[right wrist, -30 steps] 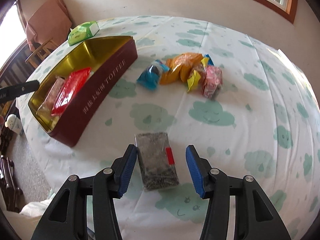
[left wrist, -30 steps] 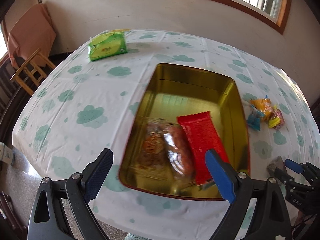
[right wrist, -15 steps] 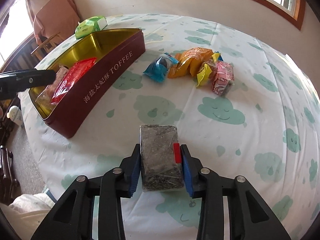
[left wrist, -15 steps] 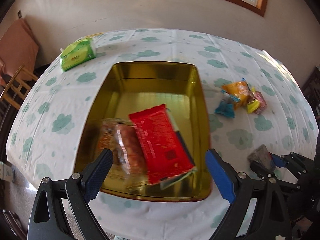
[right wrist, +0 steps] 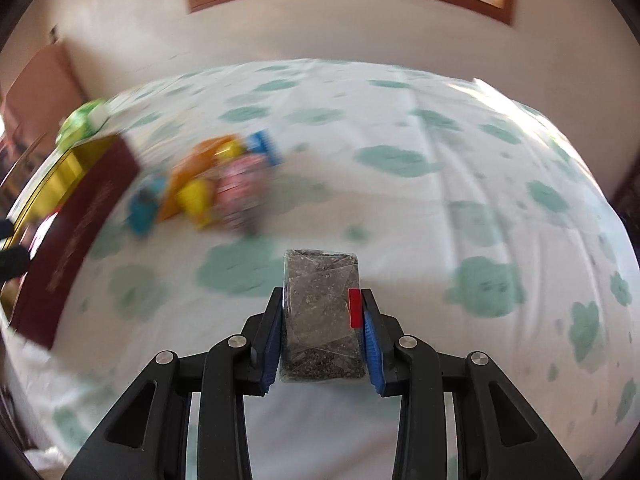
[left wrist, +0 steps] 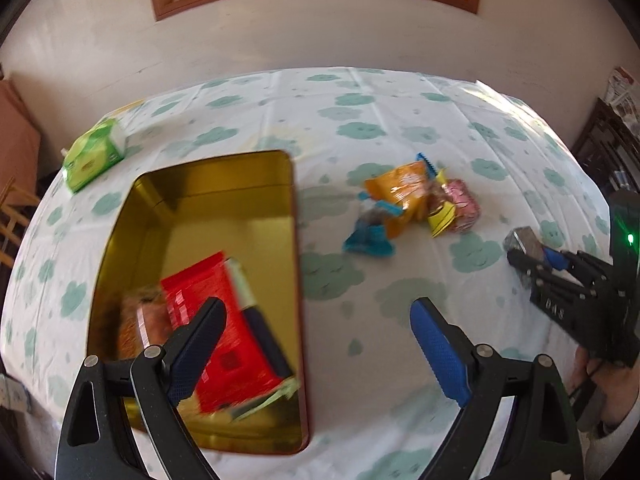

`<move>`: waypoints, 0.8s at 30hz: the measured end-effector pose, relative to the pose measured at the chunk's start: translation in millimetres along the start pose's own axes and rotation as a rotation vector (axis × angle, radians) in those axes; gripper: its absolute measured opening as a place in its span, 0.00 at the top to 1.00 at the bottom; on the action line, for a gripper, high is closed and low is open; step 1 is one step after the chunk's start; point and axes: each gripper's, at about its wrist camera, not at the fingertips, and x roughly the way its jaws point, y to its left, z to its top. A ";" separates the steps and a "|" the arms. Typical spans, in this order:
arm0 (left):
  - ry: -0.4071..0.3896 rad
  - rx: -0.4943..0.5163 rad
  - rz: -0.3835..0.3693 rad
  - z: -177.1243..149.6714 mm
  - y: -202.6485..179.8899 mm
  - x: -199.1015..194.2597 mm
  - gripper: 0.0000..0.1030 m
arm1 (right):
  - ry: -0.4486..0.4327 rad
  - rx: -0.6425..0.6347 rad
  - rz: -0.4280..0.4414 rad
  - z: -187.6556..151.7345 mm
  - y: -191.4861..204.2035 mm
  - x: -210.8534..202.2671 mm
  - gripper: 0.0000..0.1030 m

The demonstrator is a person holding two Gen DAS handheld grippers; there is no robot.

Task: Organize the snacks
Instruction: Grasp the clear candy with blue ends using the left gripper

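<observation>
Left wrist camera first: my left gripper (left wrist: 316, 332) hangs with its jaws spread wide and nothing between them, one finger over the near end of the gold tin (left wrist: 256, 184) and the other over the tablecloth (left wrist: 360, 108). Inside the tin I see a red packet (left wrist: 224, 320) lying beside a brownish clear-wrapped snack (left wrist: 136, 320), both blurred. A heap of loose snacks (left wrist: 416, 204) in orange, blue, yellow and pink wrappers lies on the cloth to the right of the tin, apart from it. A green tissue pack (left wrist: 94, 156) sits beyond the tin's far left corner. At the right edge my right gripper (left wrist: 532, 256) shows with a grey packet (left wrist: 522, 240) at its tip.

Right wrist camera: my right gripper (right wrist: 322, 336) is clamped on that grey packet (right wrist: 322, 312), both blue pads pressed against its long sides, a small red tab on its right edge. The packet points forward above the cloth (right wrist: 440, 128). Off to the left, smeared, are the snack heap (right wrist: 212, 184) and the tin's dark red wall (right wrist: 76, 236).
</observation>
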 end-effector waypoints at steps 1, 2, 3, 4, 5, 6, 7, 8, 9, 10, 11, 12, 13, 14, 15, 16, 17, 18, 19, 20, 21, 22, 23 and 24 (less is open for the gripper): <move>-0.002 0.005 -0.013 3.2 -3.1 2.9 0.11 | -0.007 0.018 -0.011 1.8 -6.8 1.3 0.65; 0.001 0.009 -0.018 6.1 -5.7 6.1 0.11 | -0.014 0.043 -0.020 4.5 -15.0 3.3 0.65; 0.007 0.013 -0.019 8.7 -8.2 9.5 0.13 | -0.018 0.055 -0.028 5.9 -20.5 4.5 0.65; 0.010 0.018 -0.025 11.6 -10.8 12.4 0.14 | -0.022 0.063 -0.041 7.5 -25.5 5.9 0.65; 0.011 0.025 -0.034 14.0 -13.3 15.2 0.16 | -0.027 0.073 -0.059 9.5 -29.5 7.4 0.65; 0.014 0.032 -0.040 16.3 -15.7 18.6 0.20 | -0.032 0.086 -0.066 11.1 -34.1 8.9 0.65; 0.021 0.037 -0.044 18.9 -18.1 23.0 0.23 | -0.035 0.093 -0.063 12.4 -37.0 9.9 0.65; 0.030 0.041 -0.052 21.7 -20.2 28.2 0.28 | -0.039 0.101 -0.067 12.6 -39.3 10.9 0.65; 0.039 0.042 -0.057 24.0 -21.4 32.3 0.31 | -0.043 0.107 -0.066 12.1 -40.6 11.9 0.65; 0.040 0.047 -0.061 27.7 -23.5 36.5 0.33 | -0.051 0.103 -0.068 11.2 -40.2 12.0 0.65; 0.045 0.048 -0.065 30.4 -24.8 39.8 0.36 | -0.053 0.099 -0.073 11.1 -39.1 12.1 0.65; 0.052 0.046 -0.069 33.3 -26.1 43.6 0.39 | -0.052 0.096 -0.076 11.3 -38.2 12.8 0.65; 0.060 0.042 -0.074 36.6 -27.2 47.4 0.41 | -0.052 0.097 -0.076 11.3 -37.8 12.7 0.65; 0.066 0.042 -0.085 39.1 -28.6 50.3 0.42 | -0.052 0.100 -0.072 11.3 -38.2 12.7 0.65; 0.072 0.049 -0.099 42.8 -30.9 54.5 0.43 | -0.053 0.103 -0.068 11.4 -38.6 12.8 0.65; 0.077 0.056 -0.102 45.5 -32.8 58.1 0.45 | -0.053 0.106 -0.066 11.1 -39.0 12.9 0.65; 0.083 0.059 -0.101 47.3 -34.2 61.4 0.48 | -0.054 0.109 -0.062 11.3 -39.4 12.9 0.64; 0.087 0.061 -0.100 49.0 -35.0 64.5 0.50 | -0.055 0.111 -0.060 10.6 -39.7 12.9 0.64; 0.091 0.063 -0.101 50.7 -35.7 68.3 0.52 | -0.055 0.112 -0.057 10.6 -39.9 12.9 0.64; 0.104 0.062 -0.100 51.9 -35.8 73.2 0.56 | -0.055 0.114 -0.055 10.5 -40.1 12.8 0.64; 0.111 0.061 -0.101 52.6 -35.9 75.7 0.60 | -0.056 0.116 -0.053 10.5 -40.1 12.8 0.64; 0.117 0.060 -0.105 53.2 -36.0 78.5 0.61 | -0.056 0.116 -0.052 10.5 -40.1 12.7 0.64; 0.121 0.061 -0.105 53.7 -36.4 81.0 0.61 | -0.056 0.118 -0.051 10.5 -40.2 12.7 0.64; 0.125 0.063 -0.099 53.6 -37.0 83.5 0.62 | -0.057 0.120 -0.048 10.5 -40.4 12.8 0.64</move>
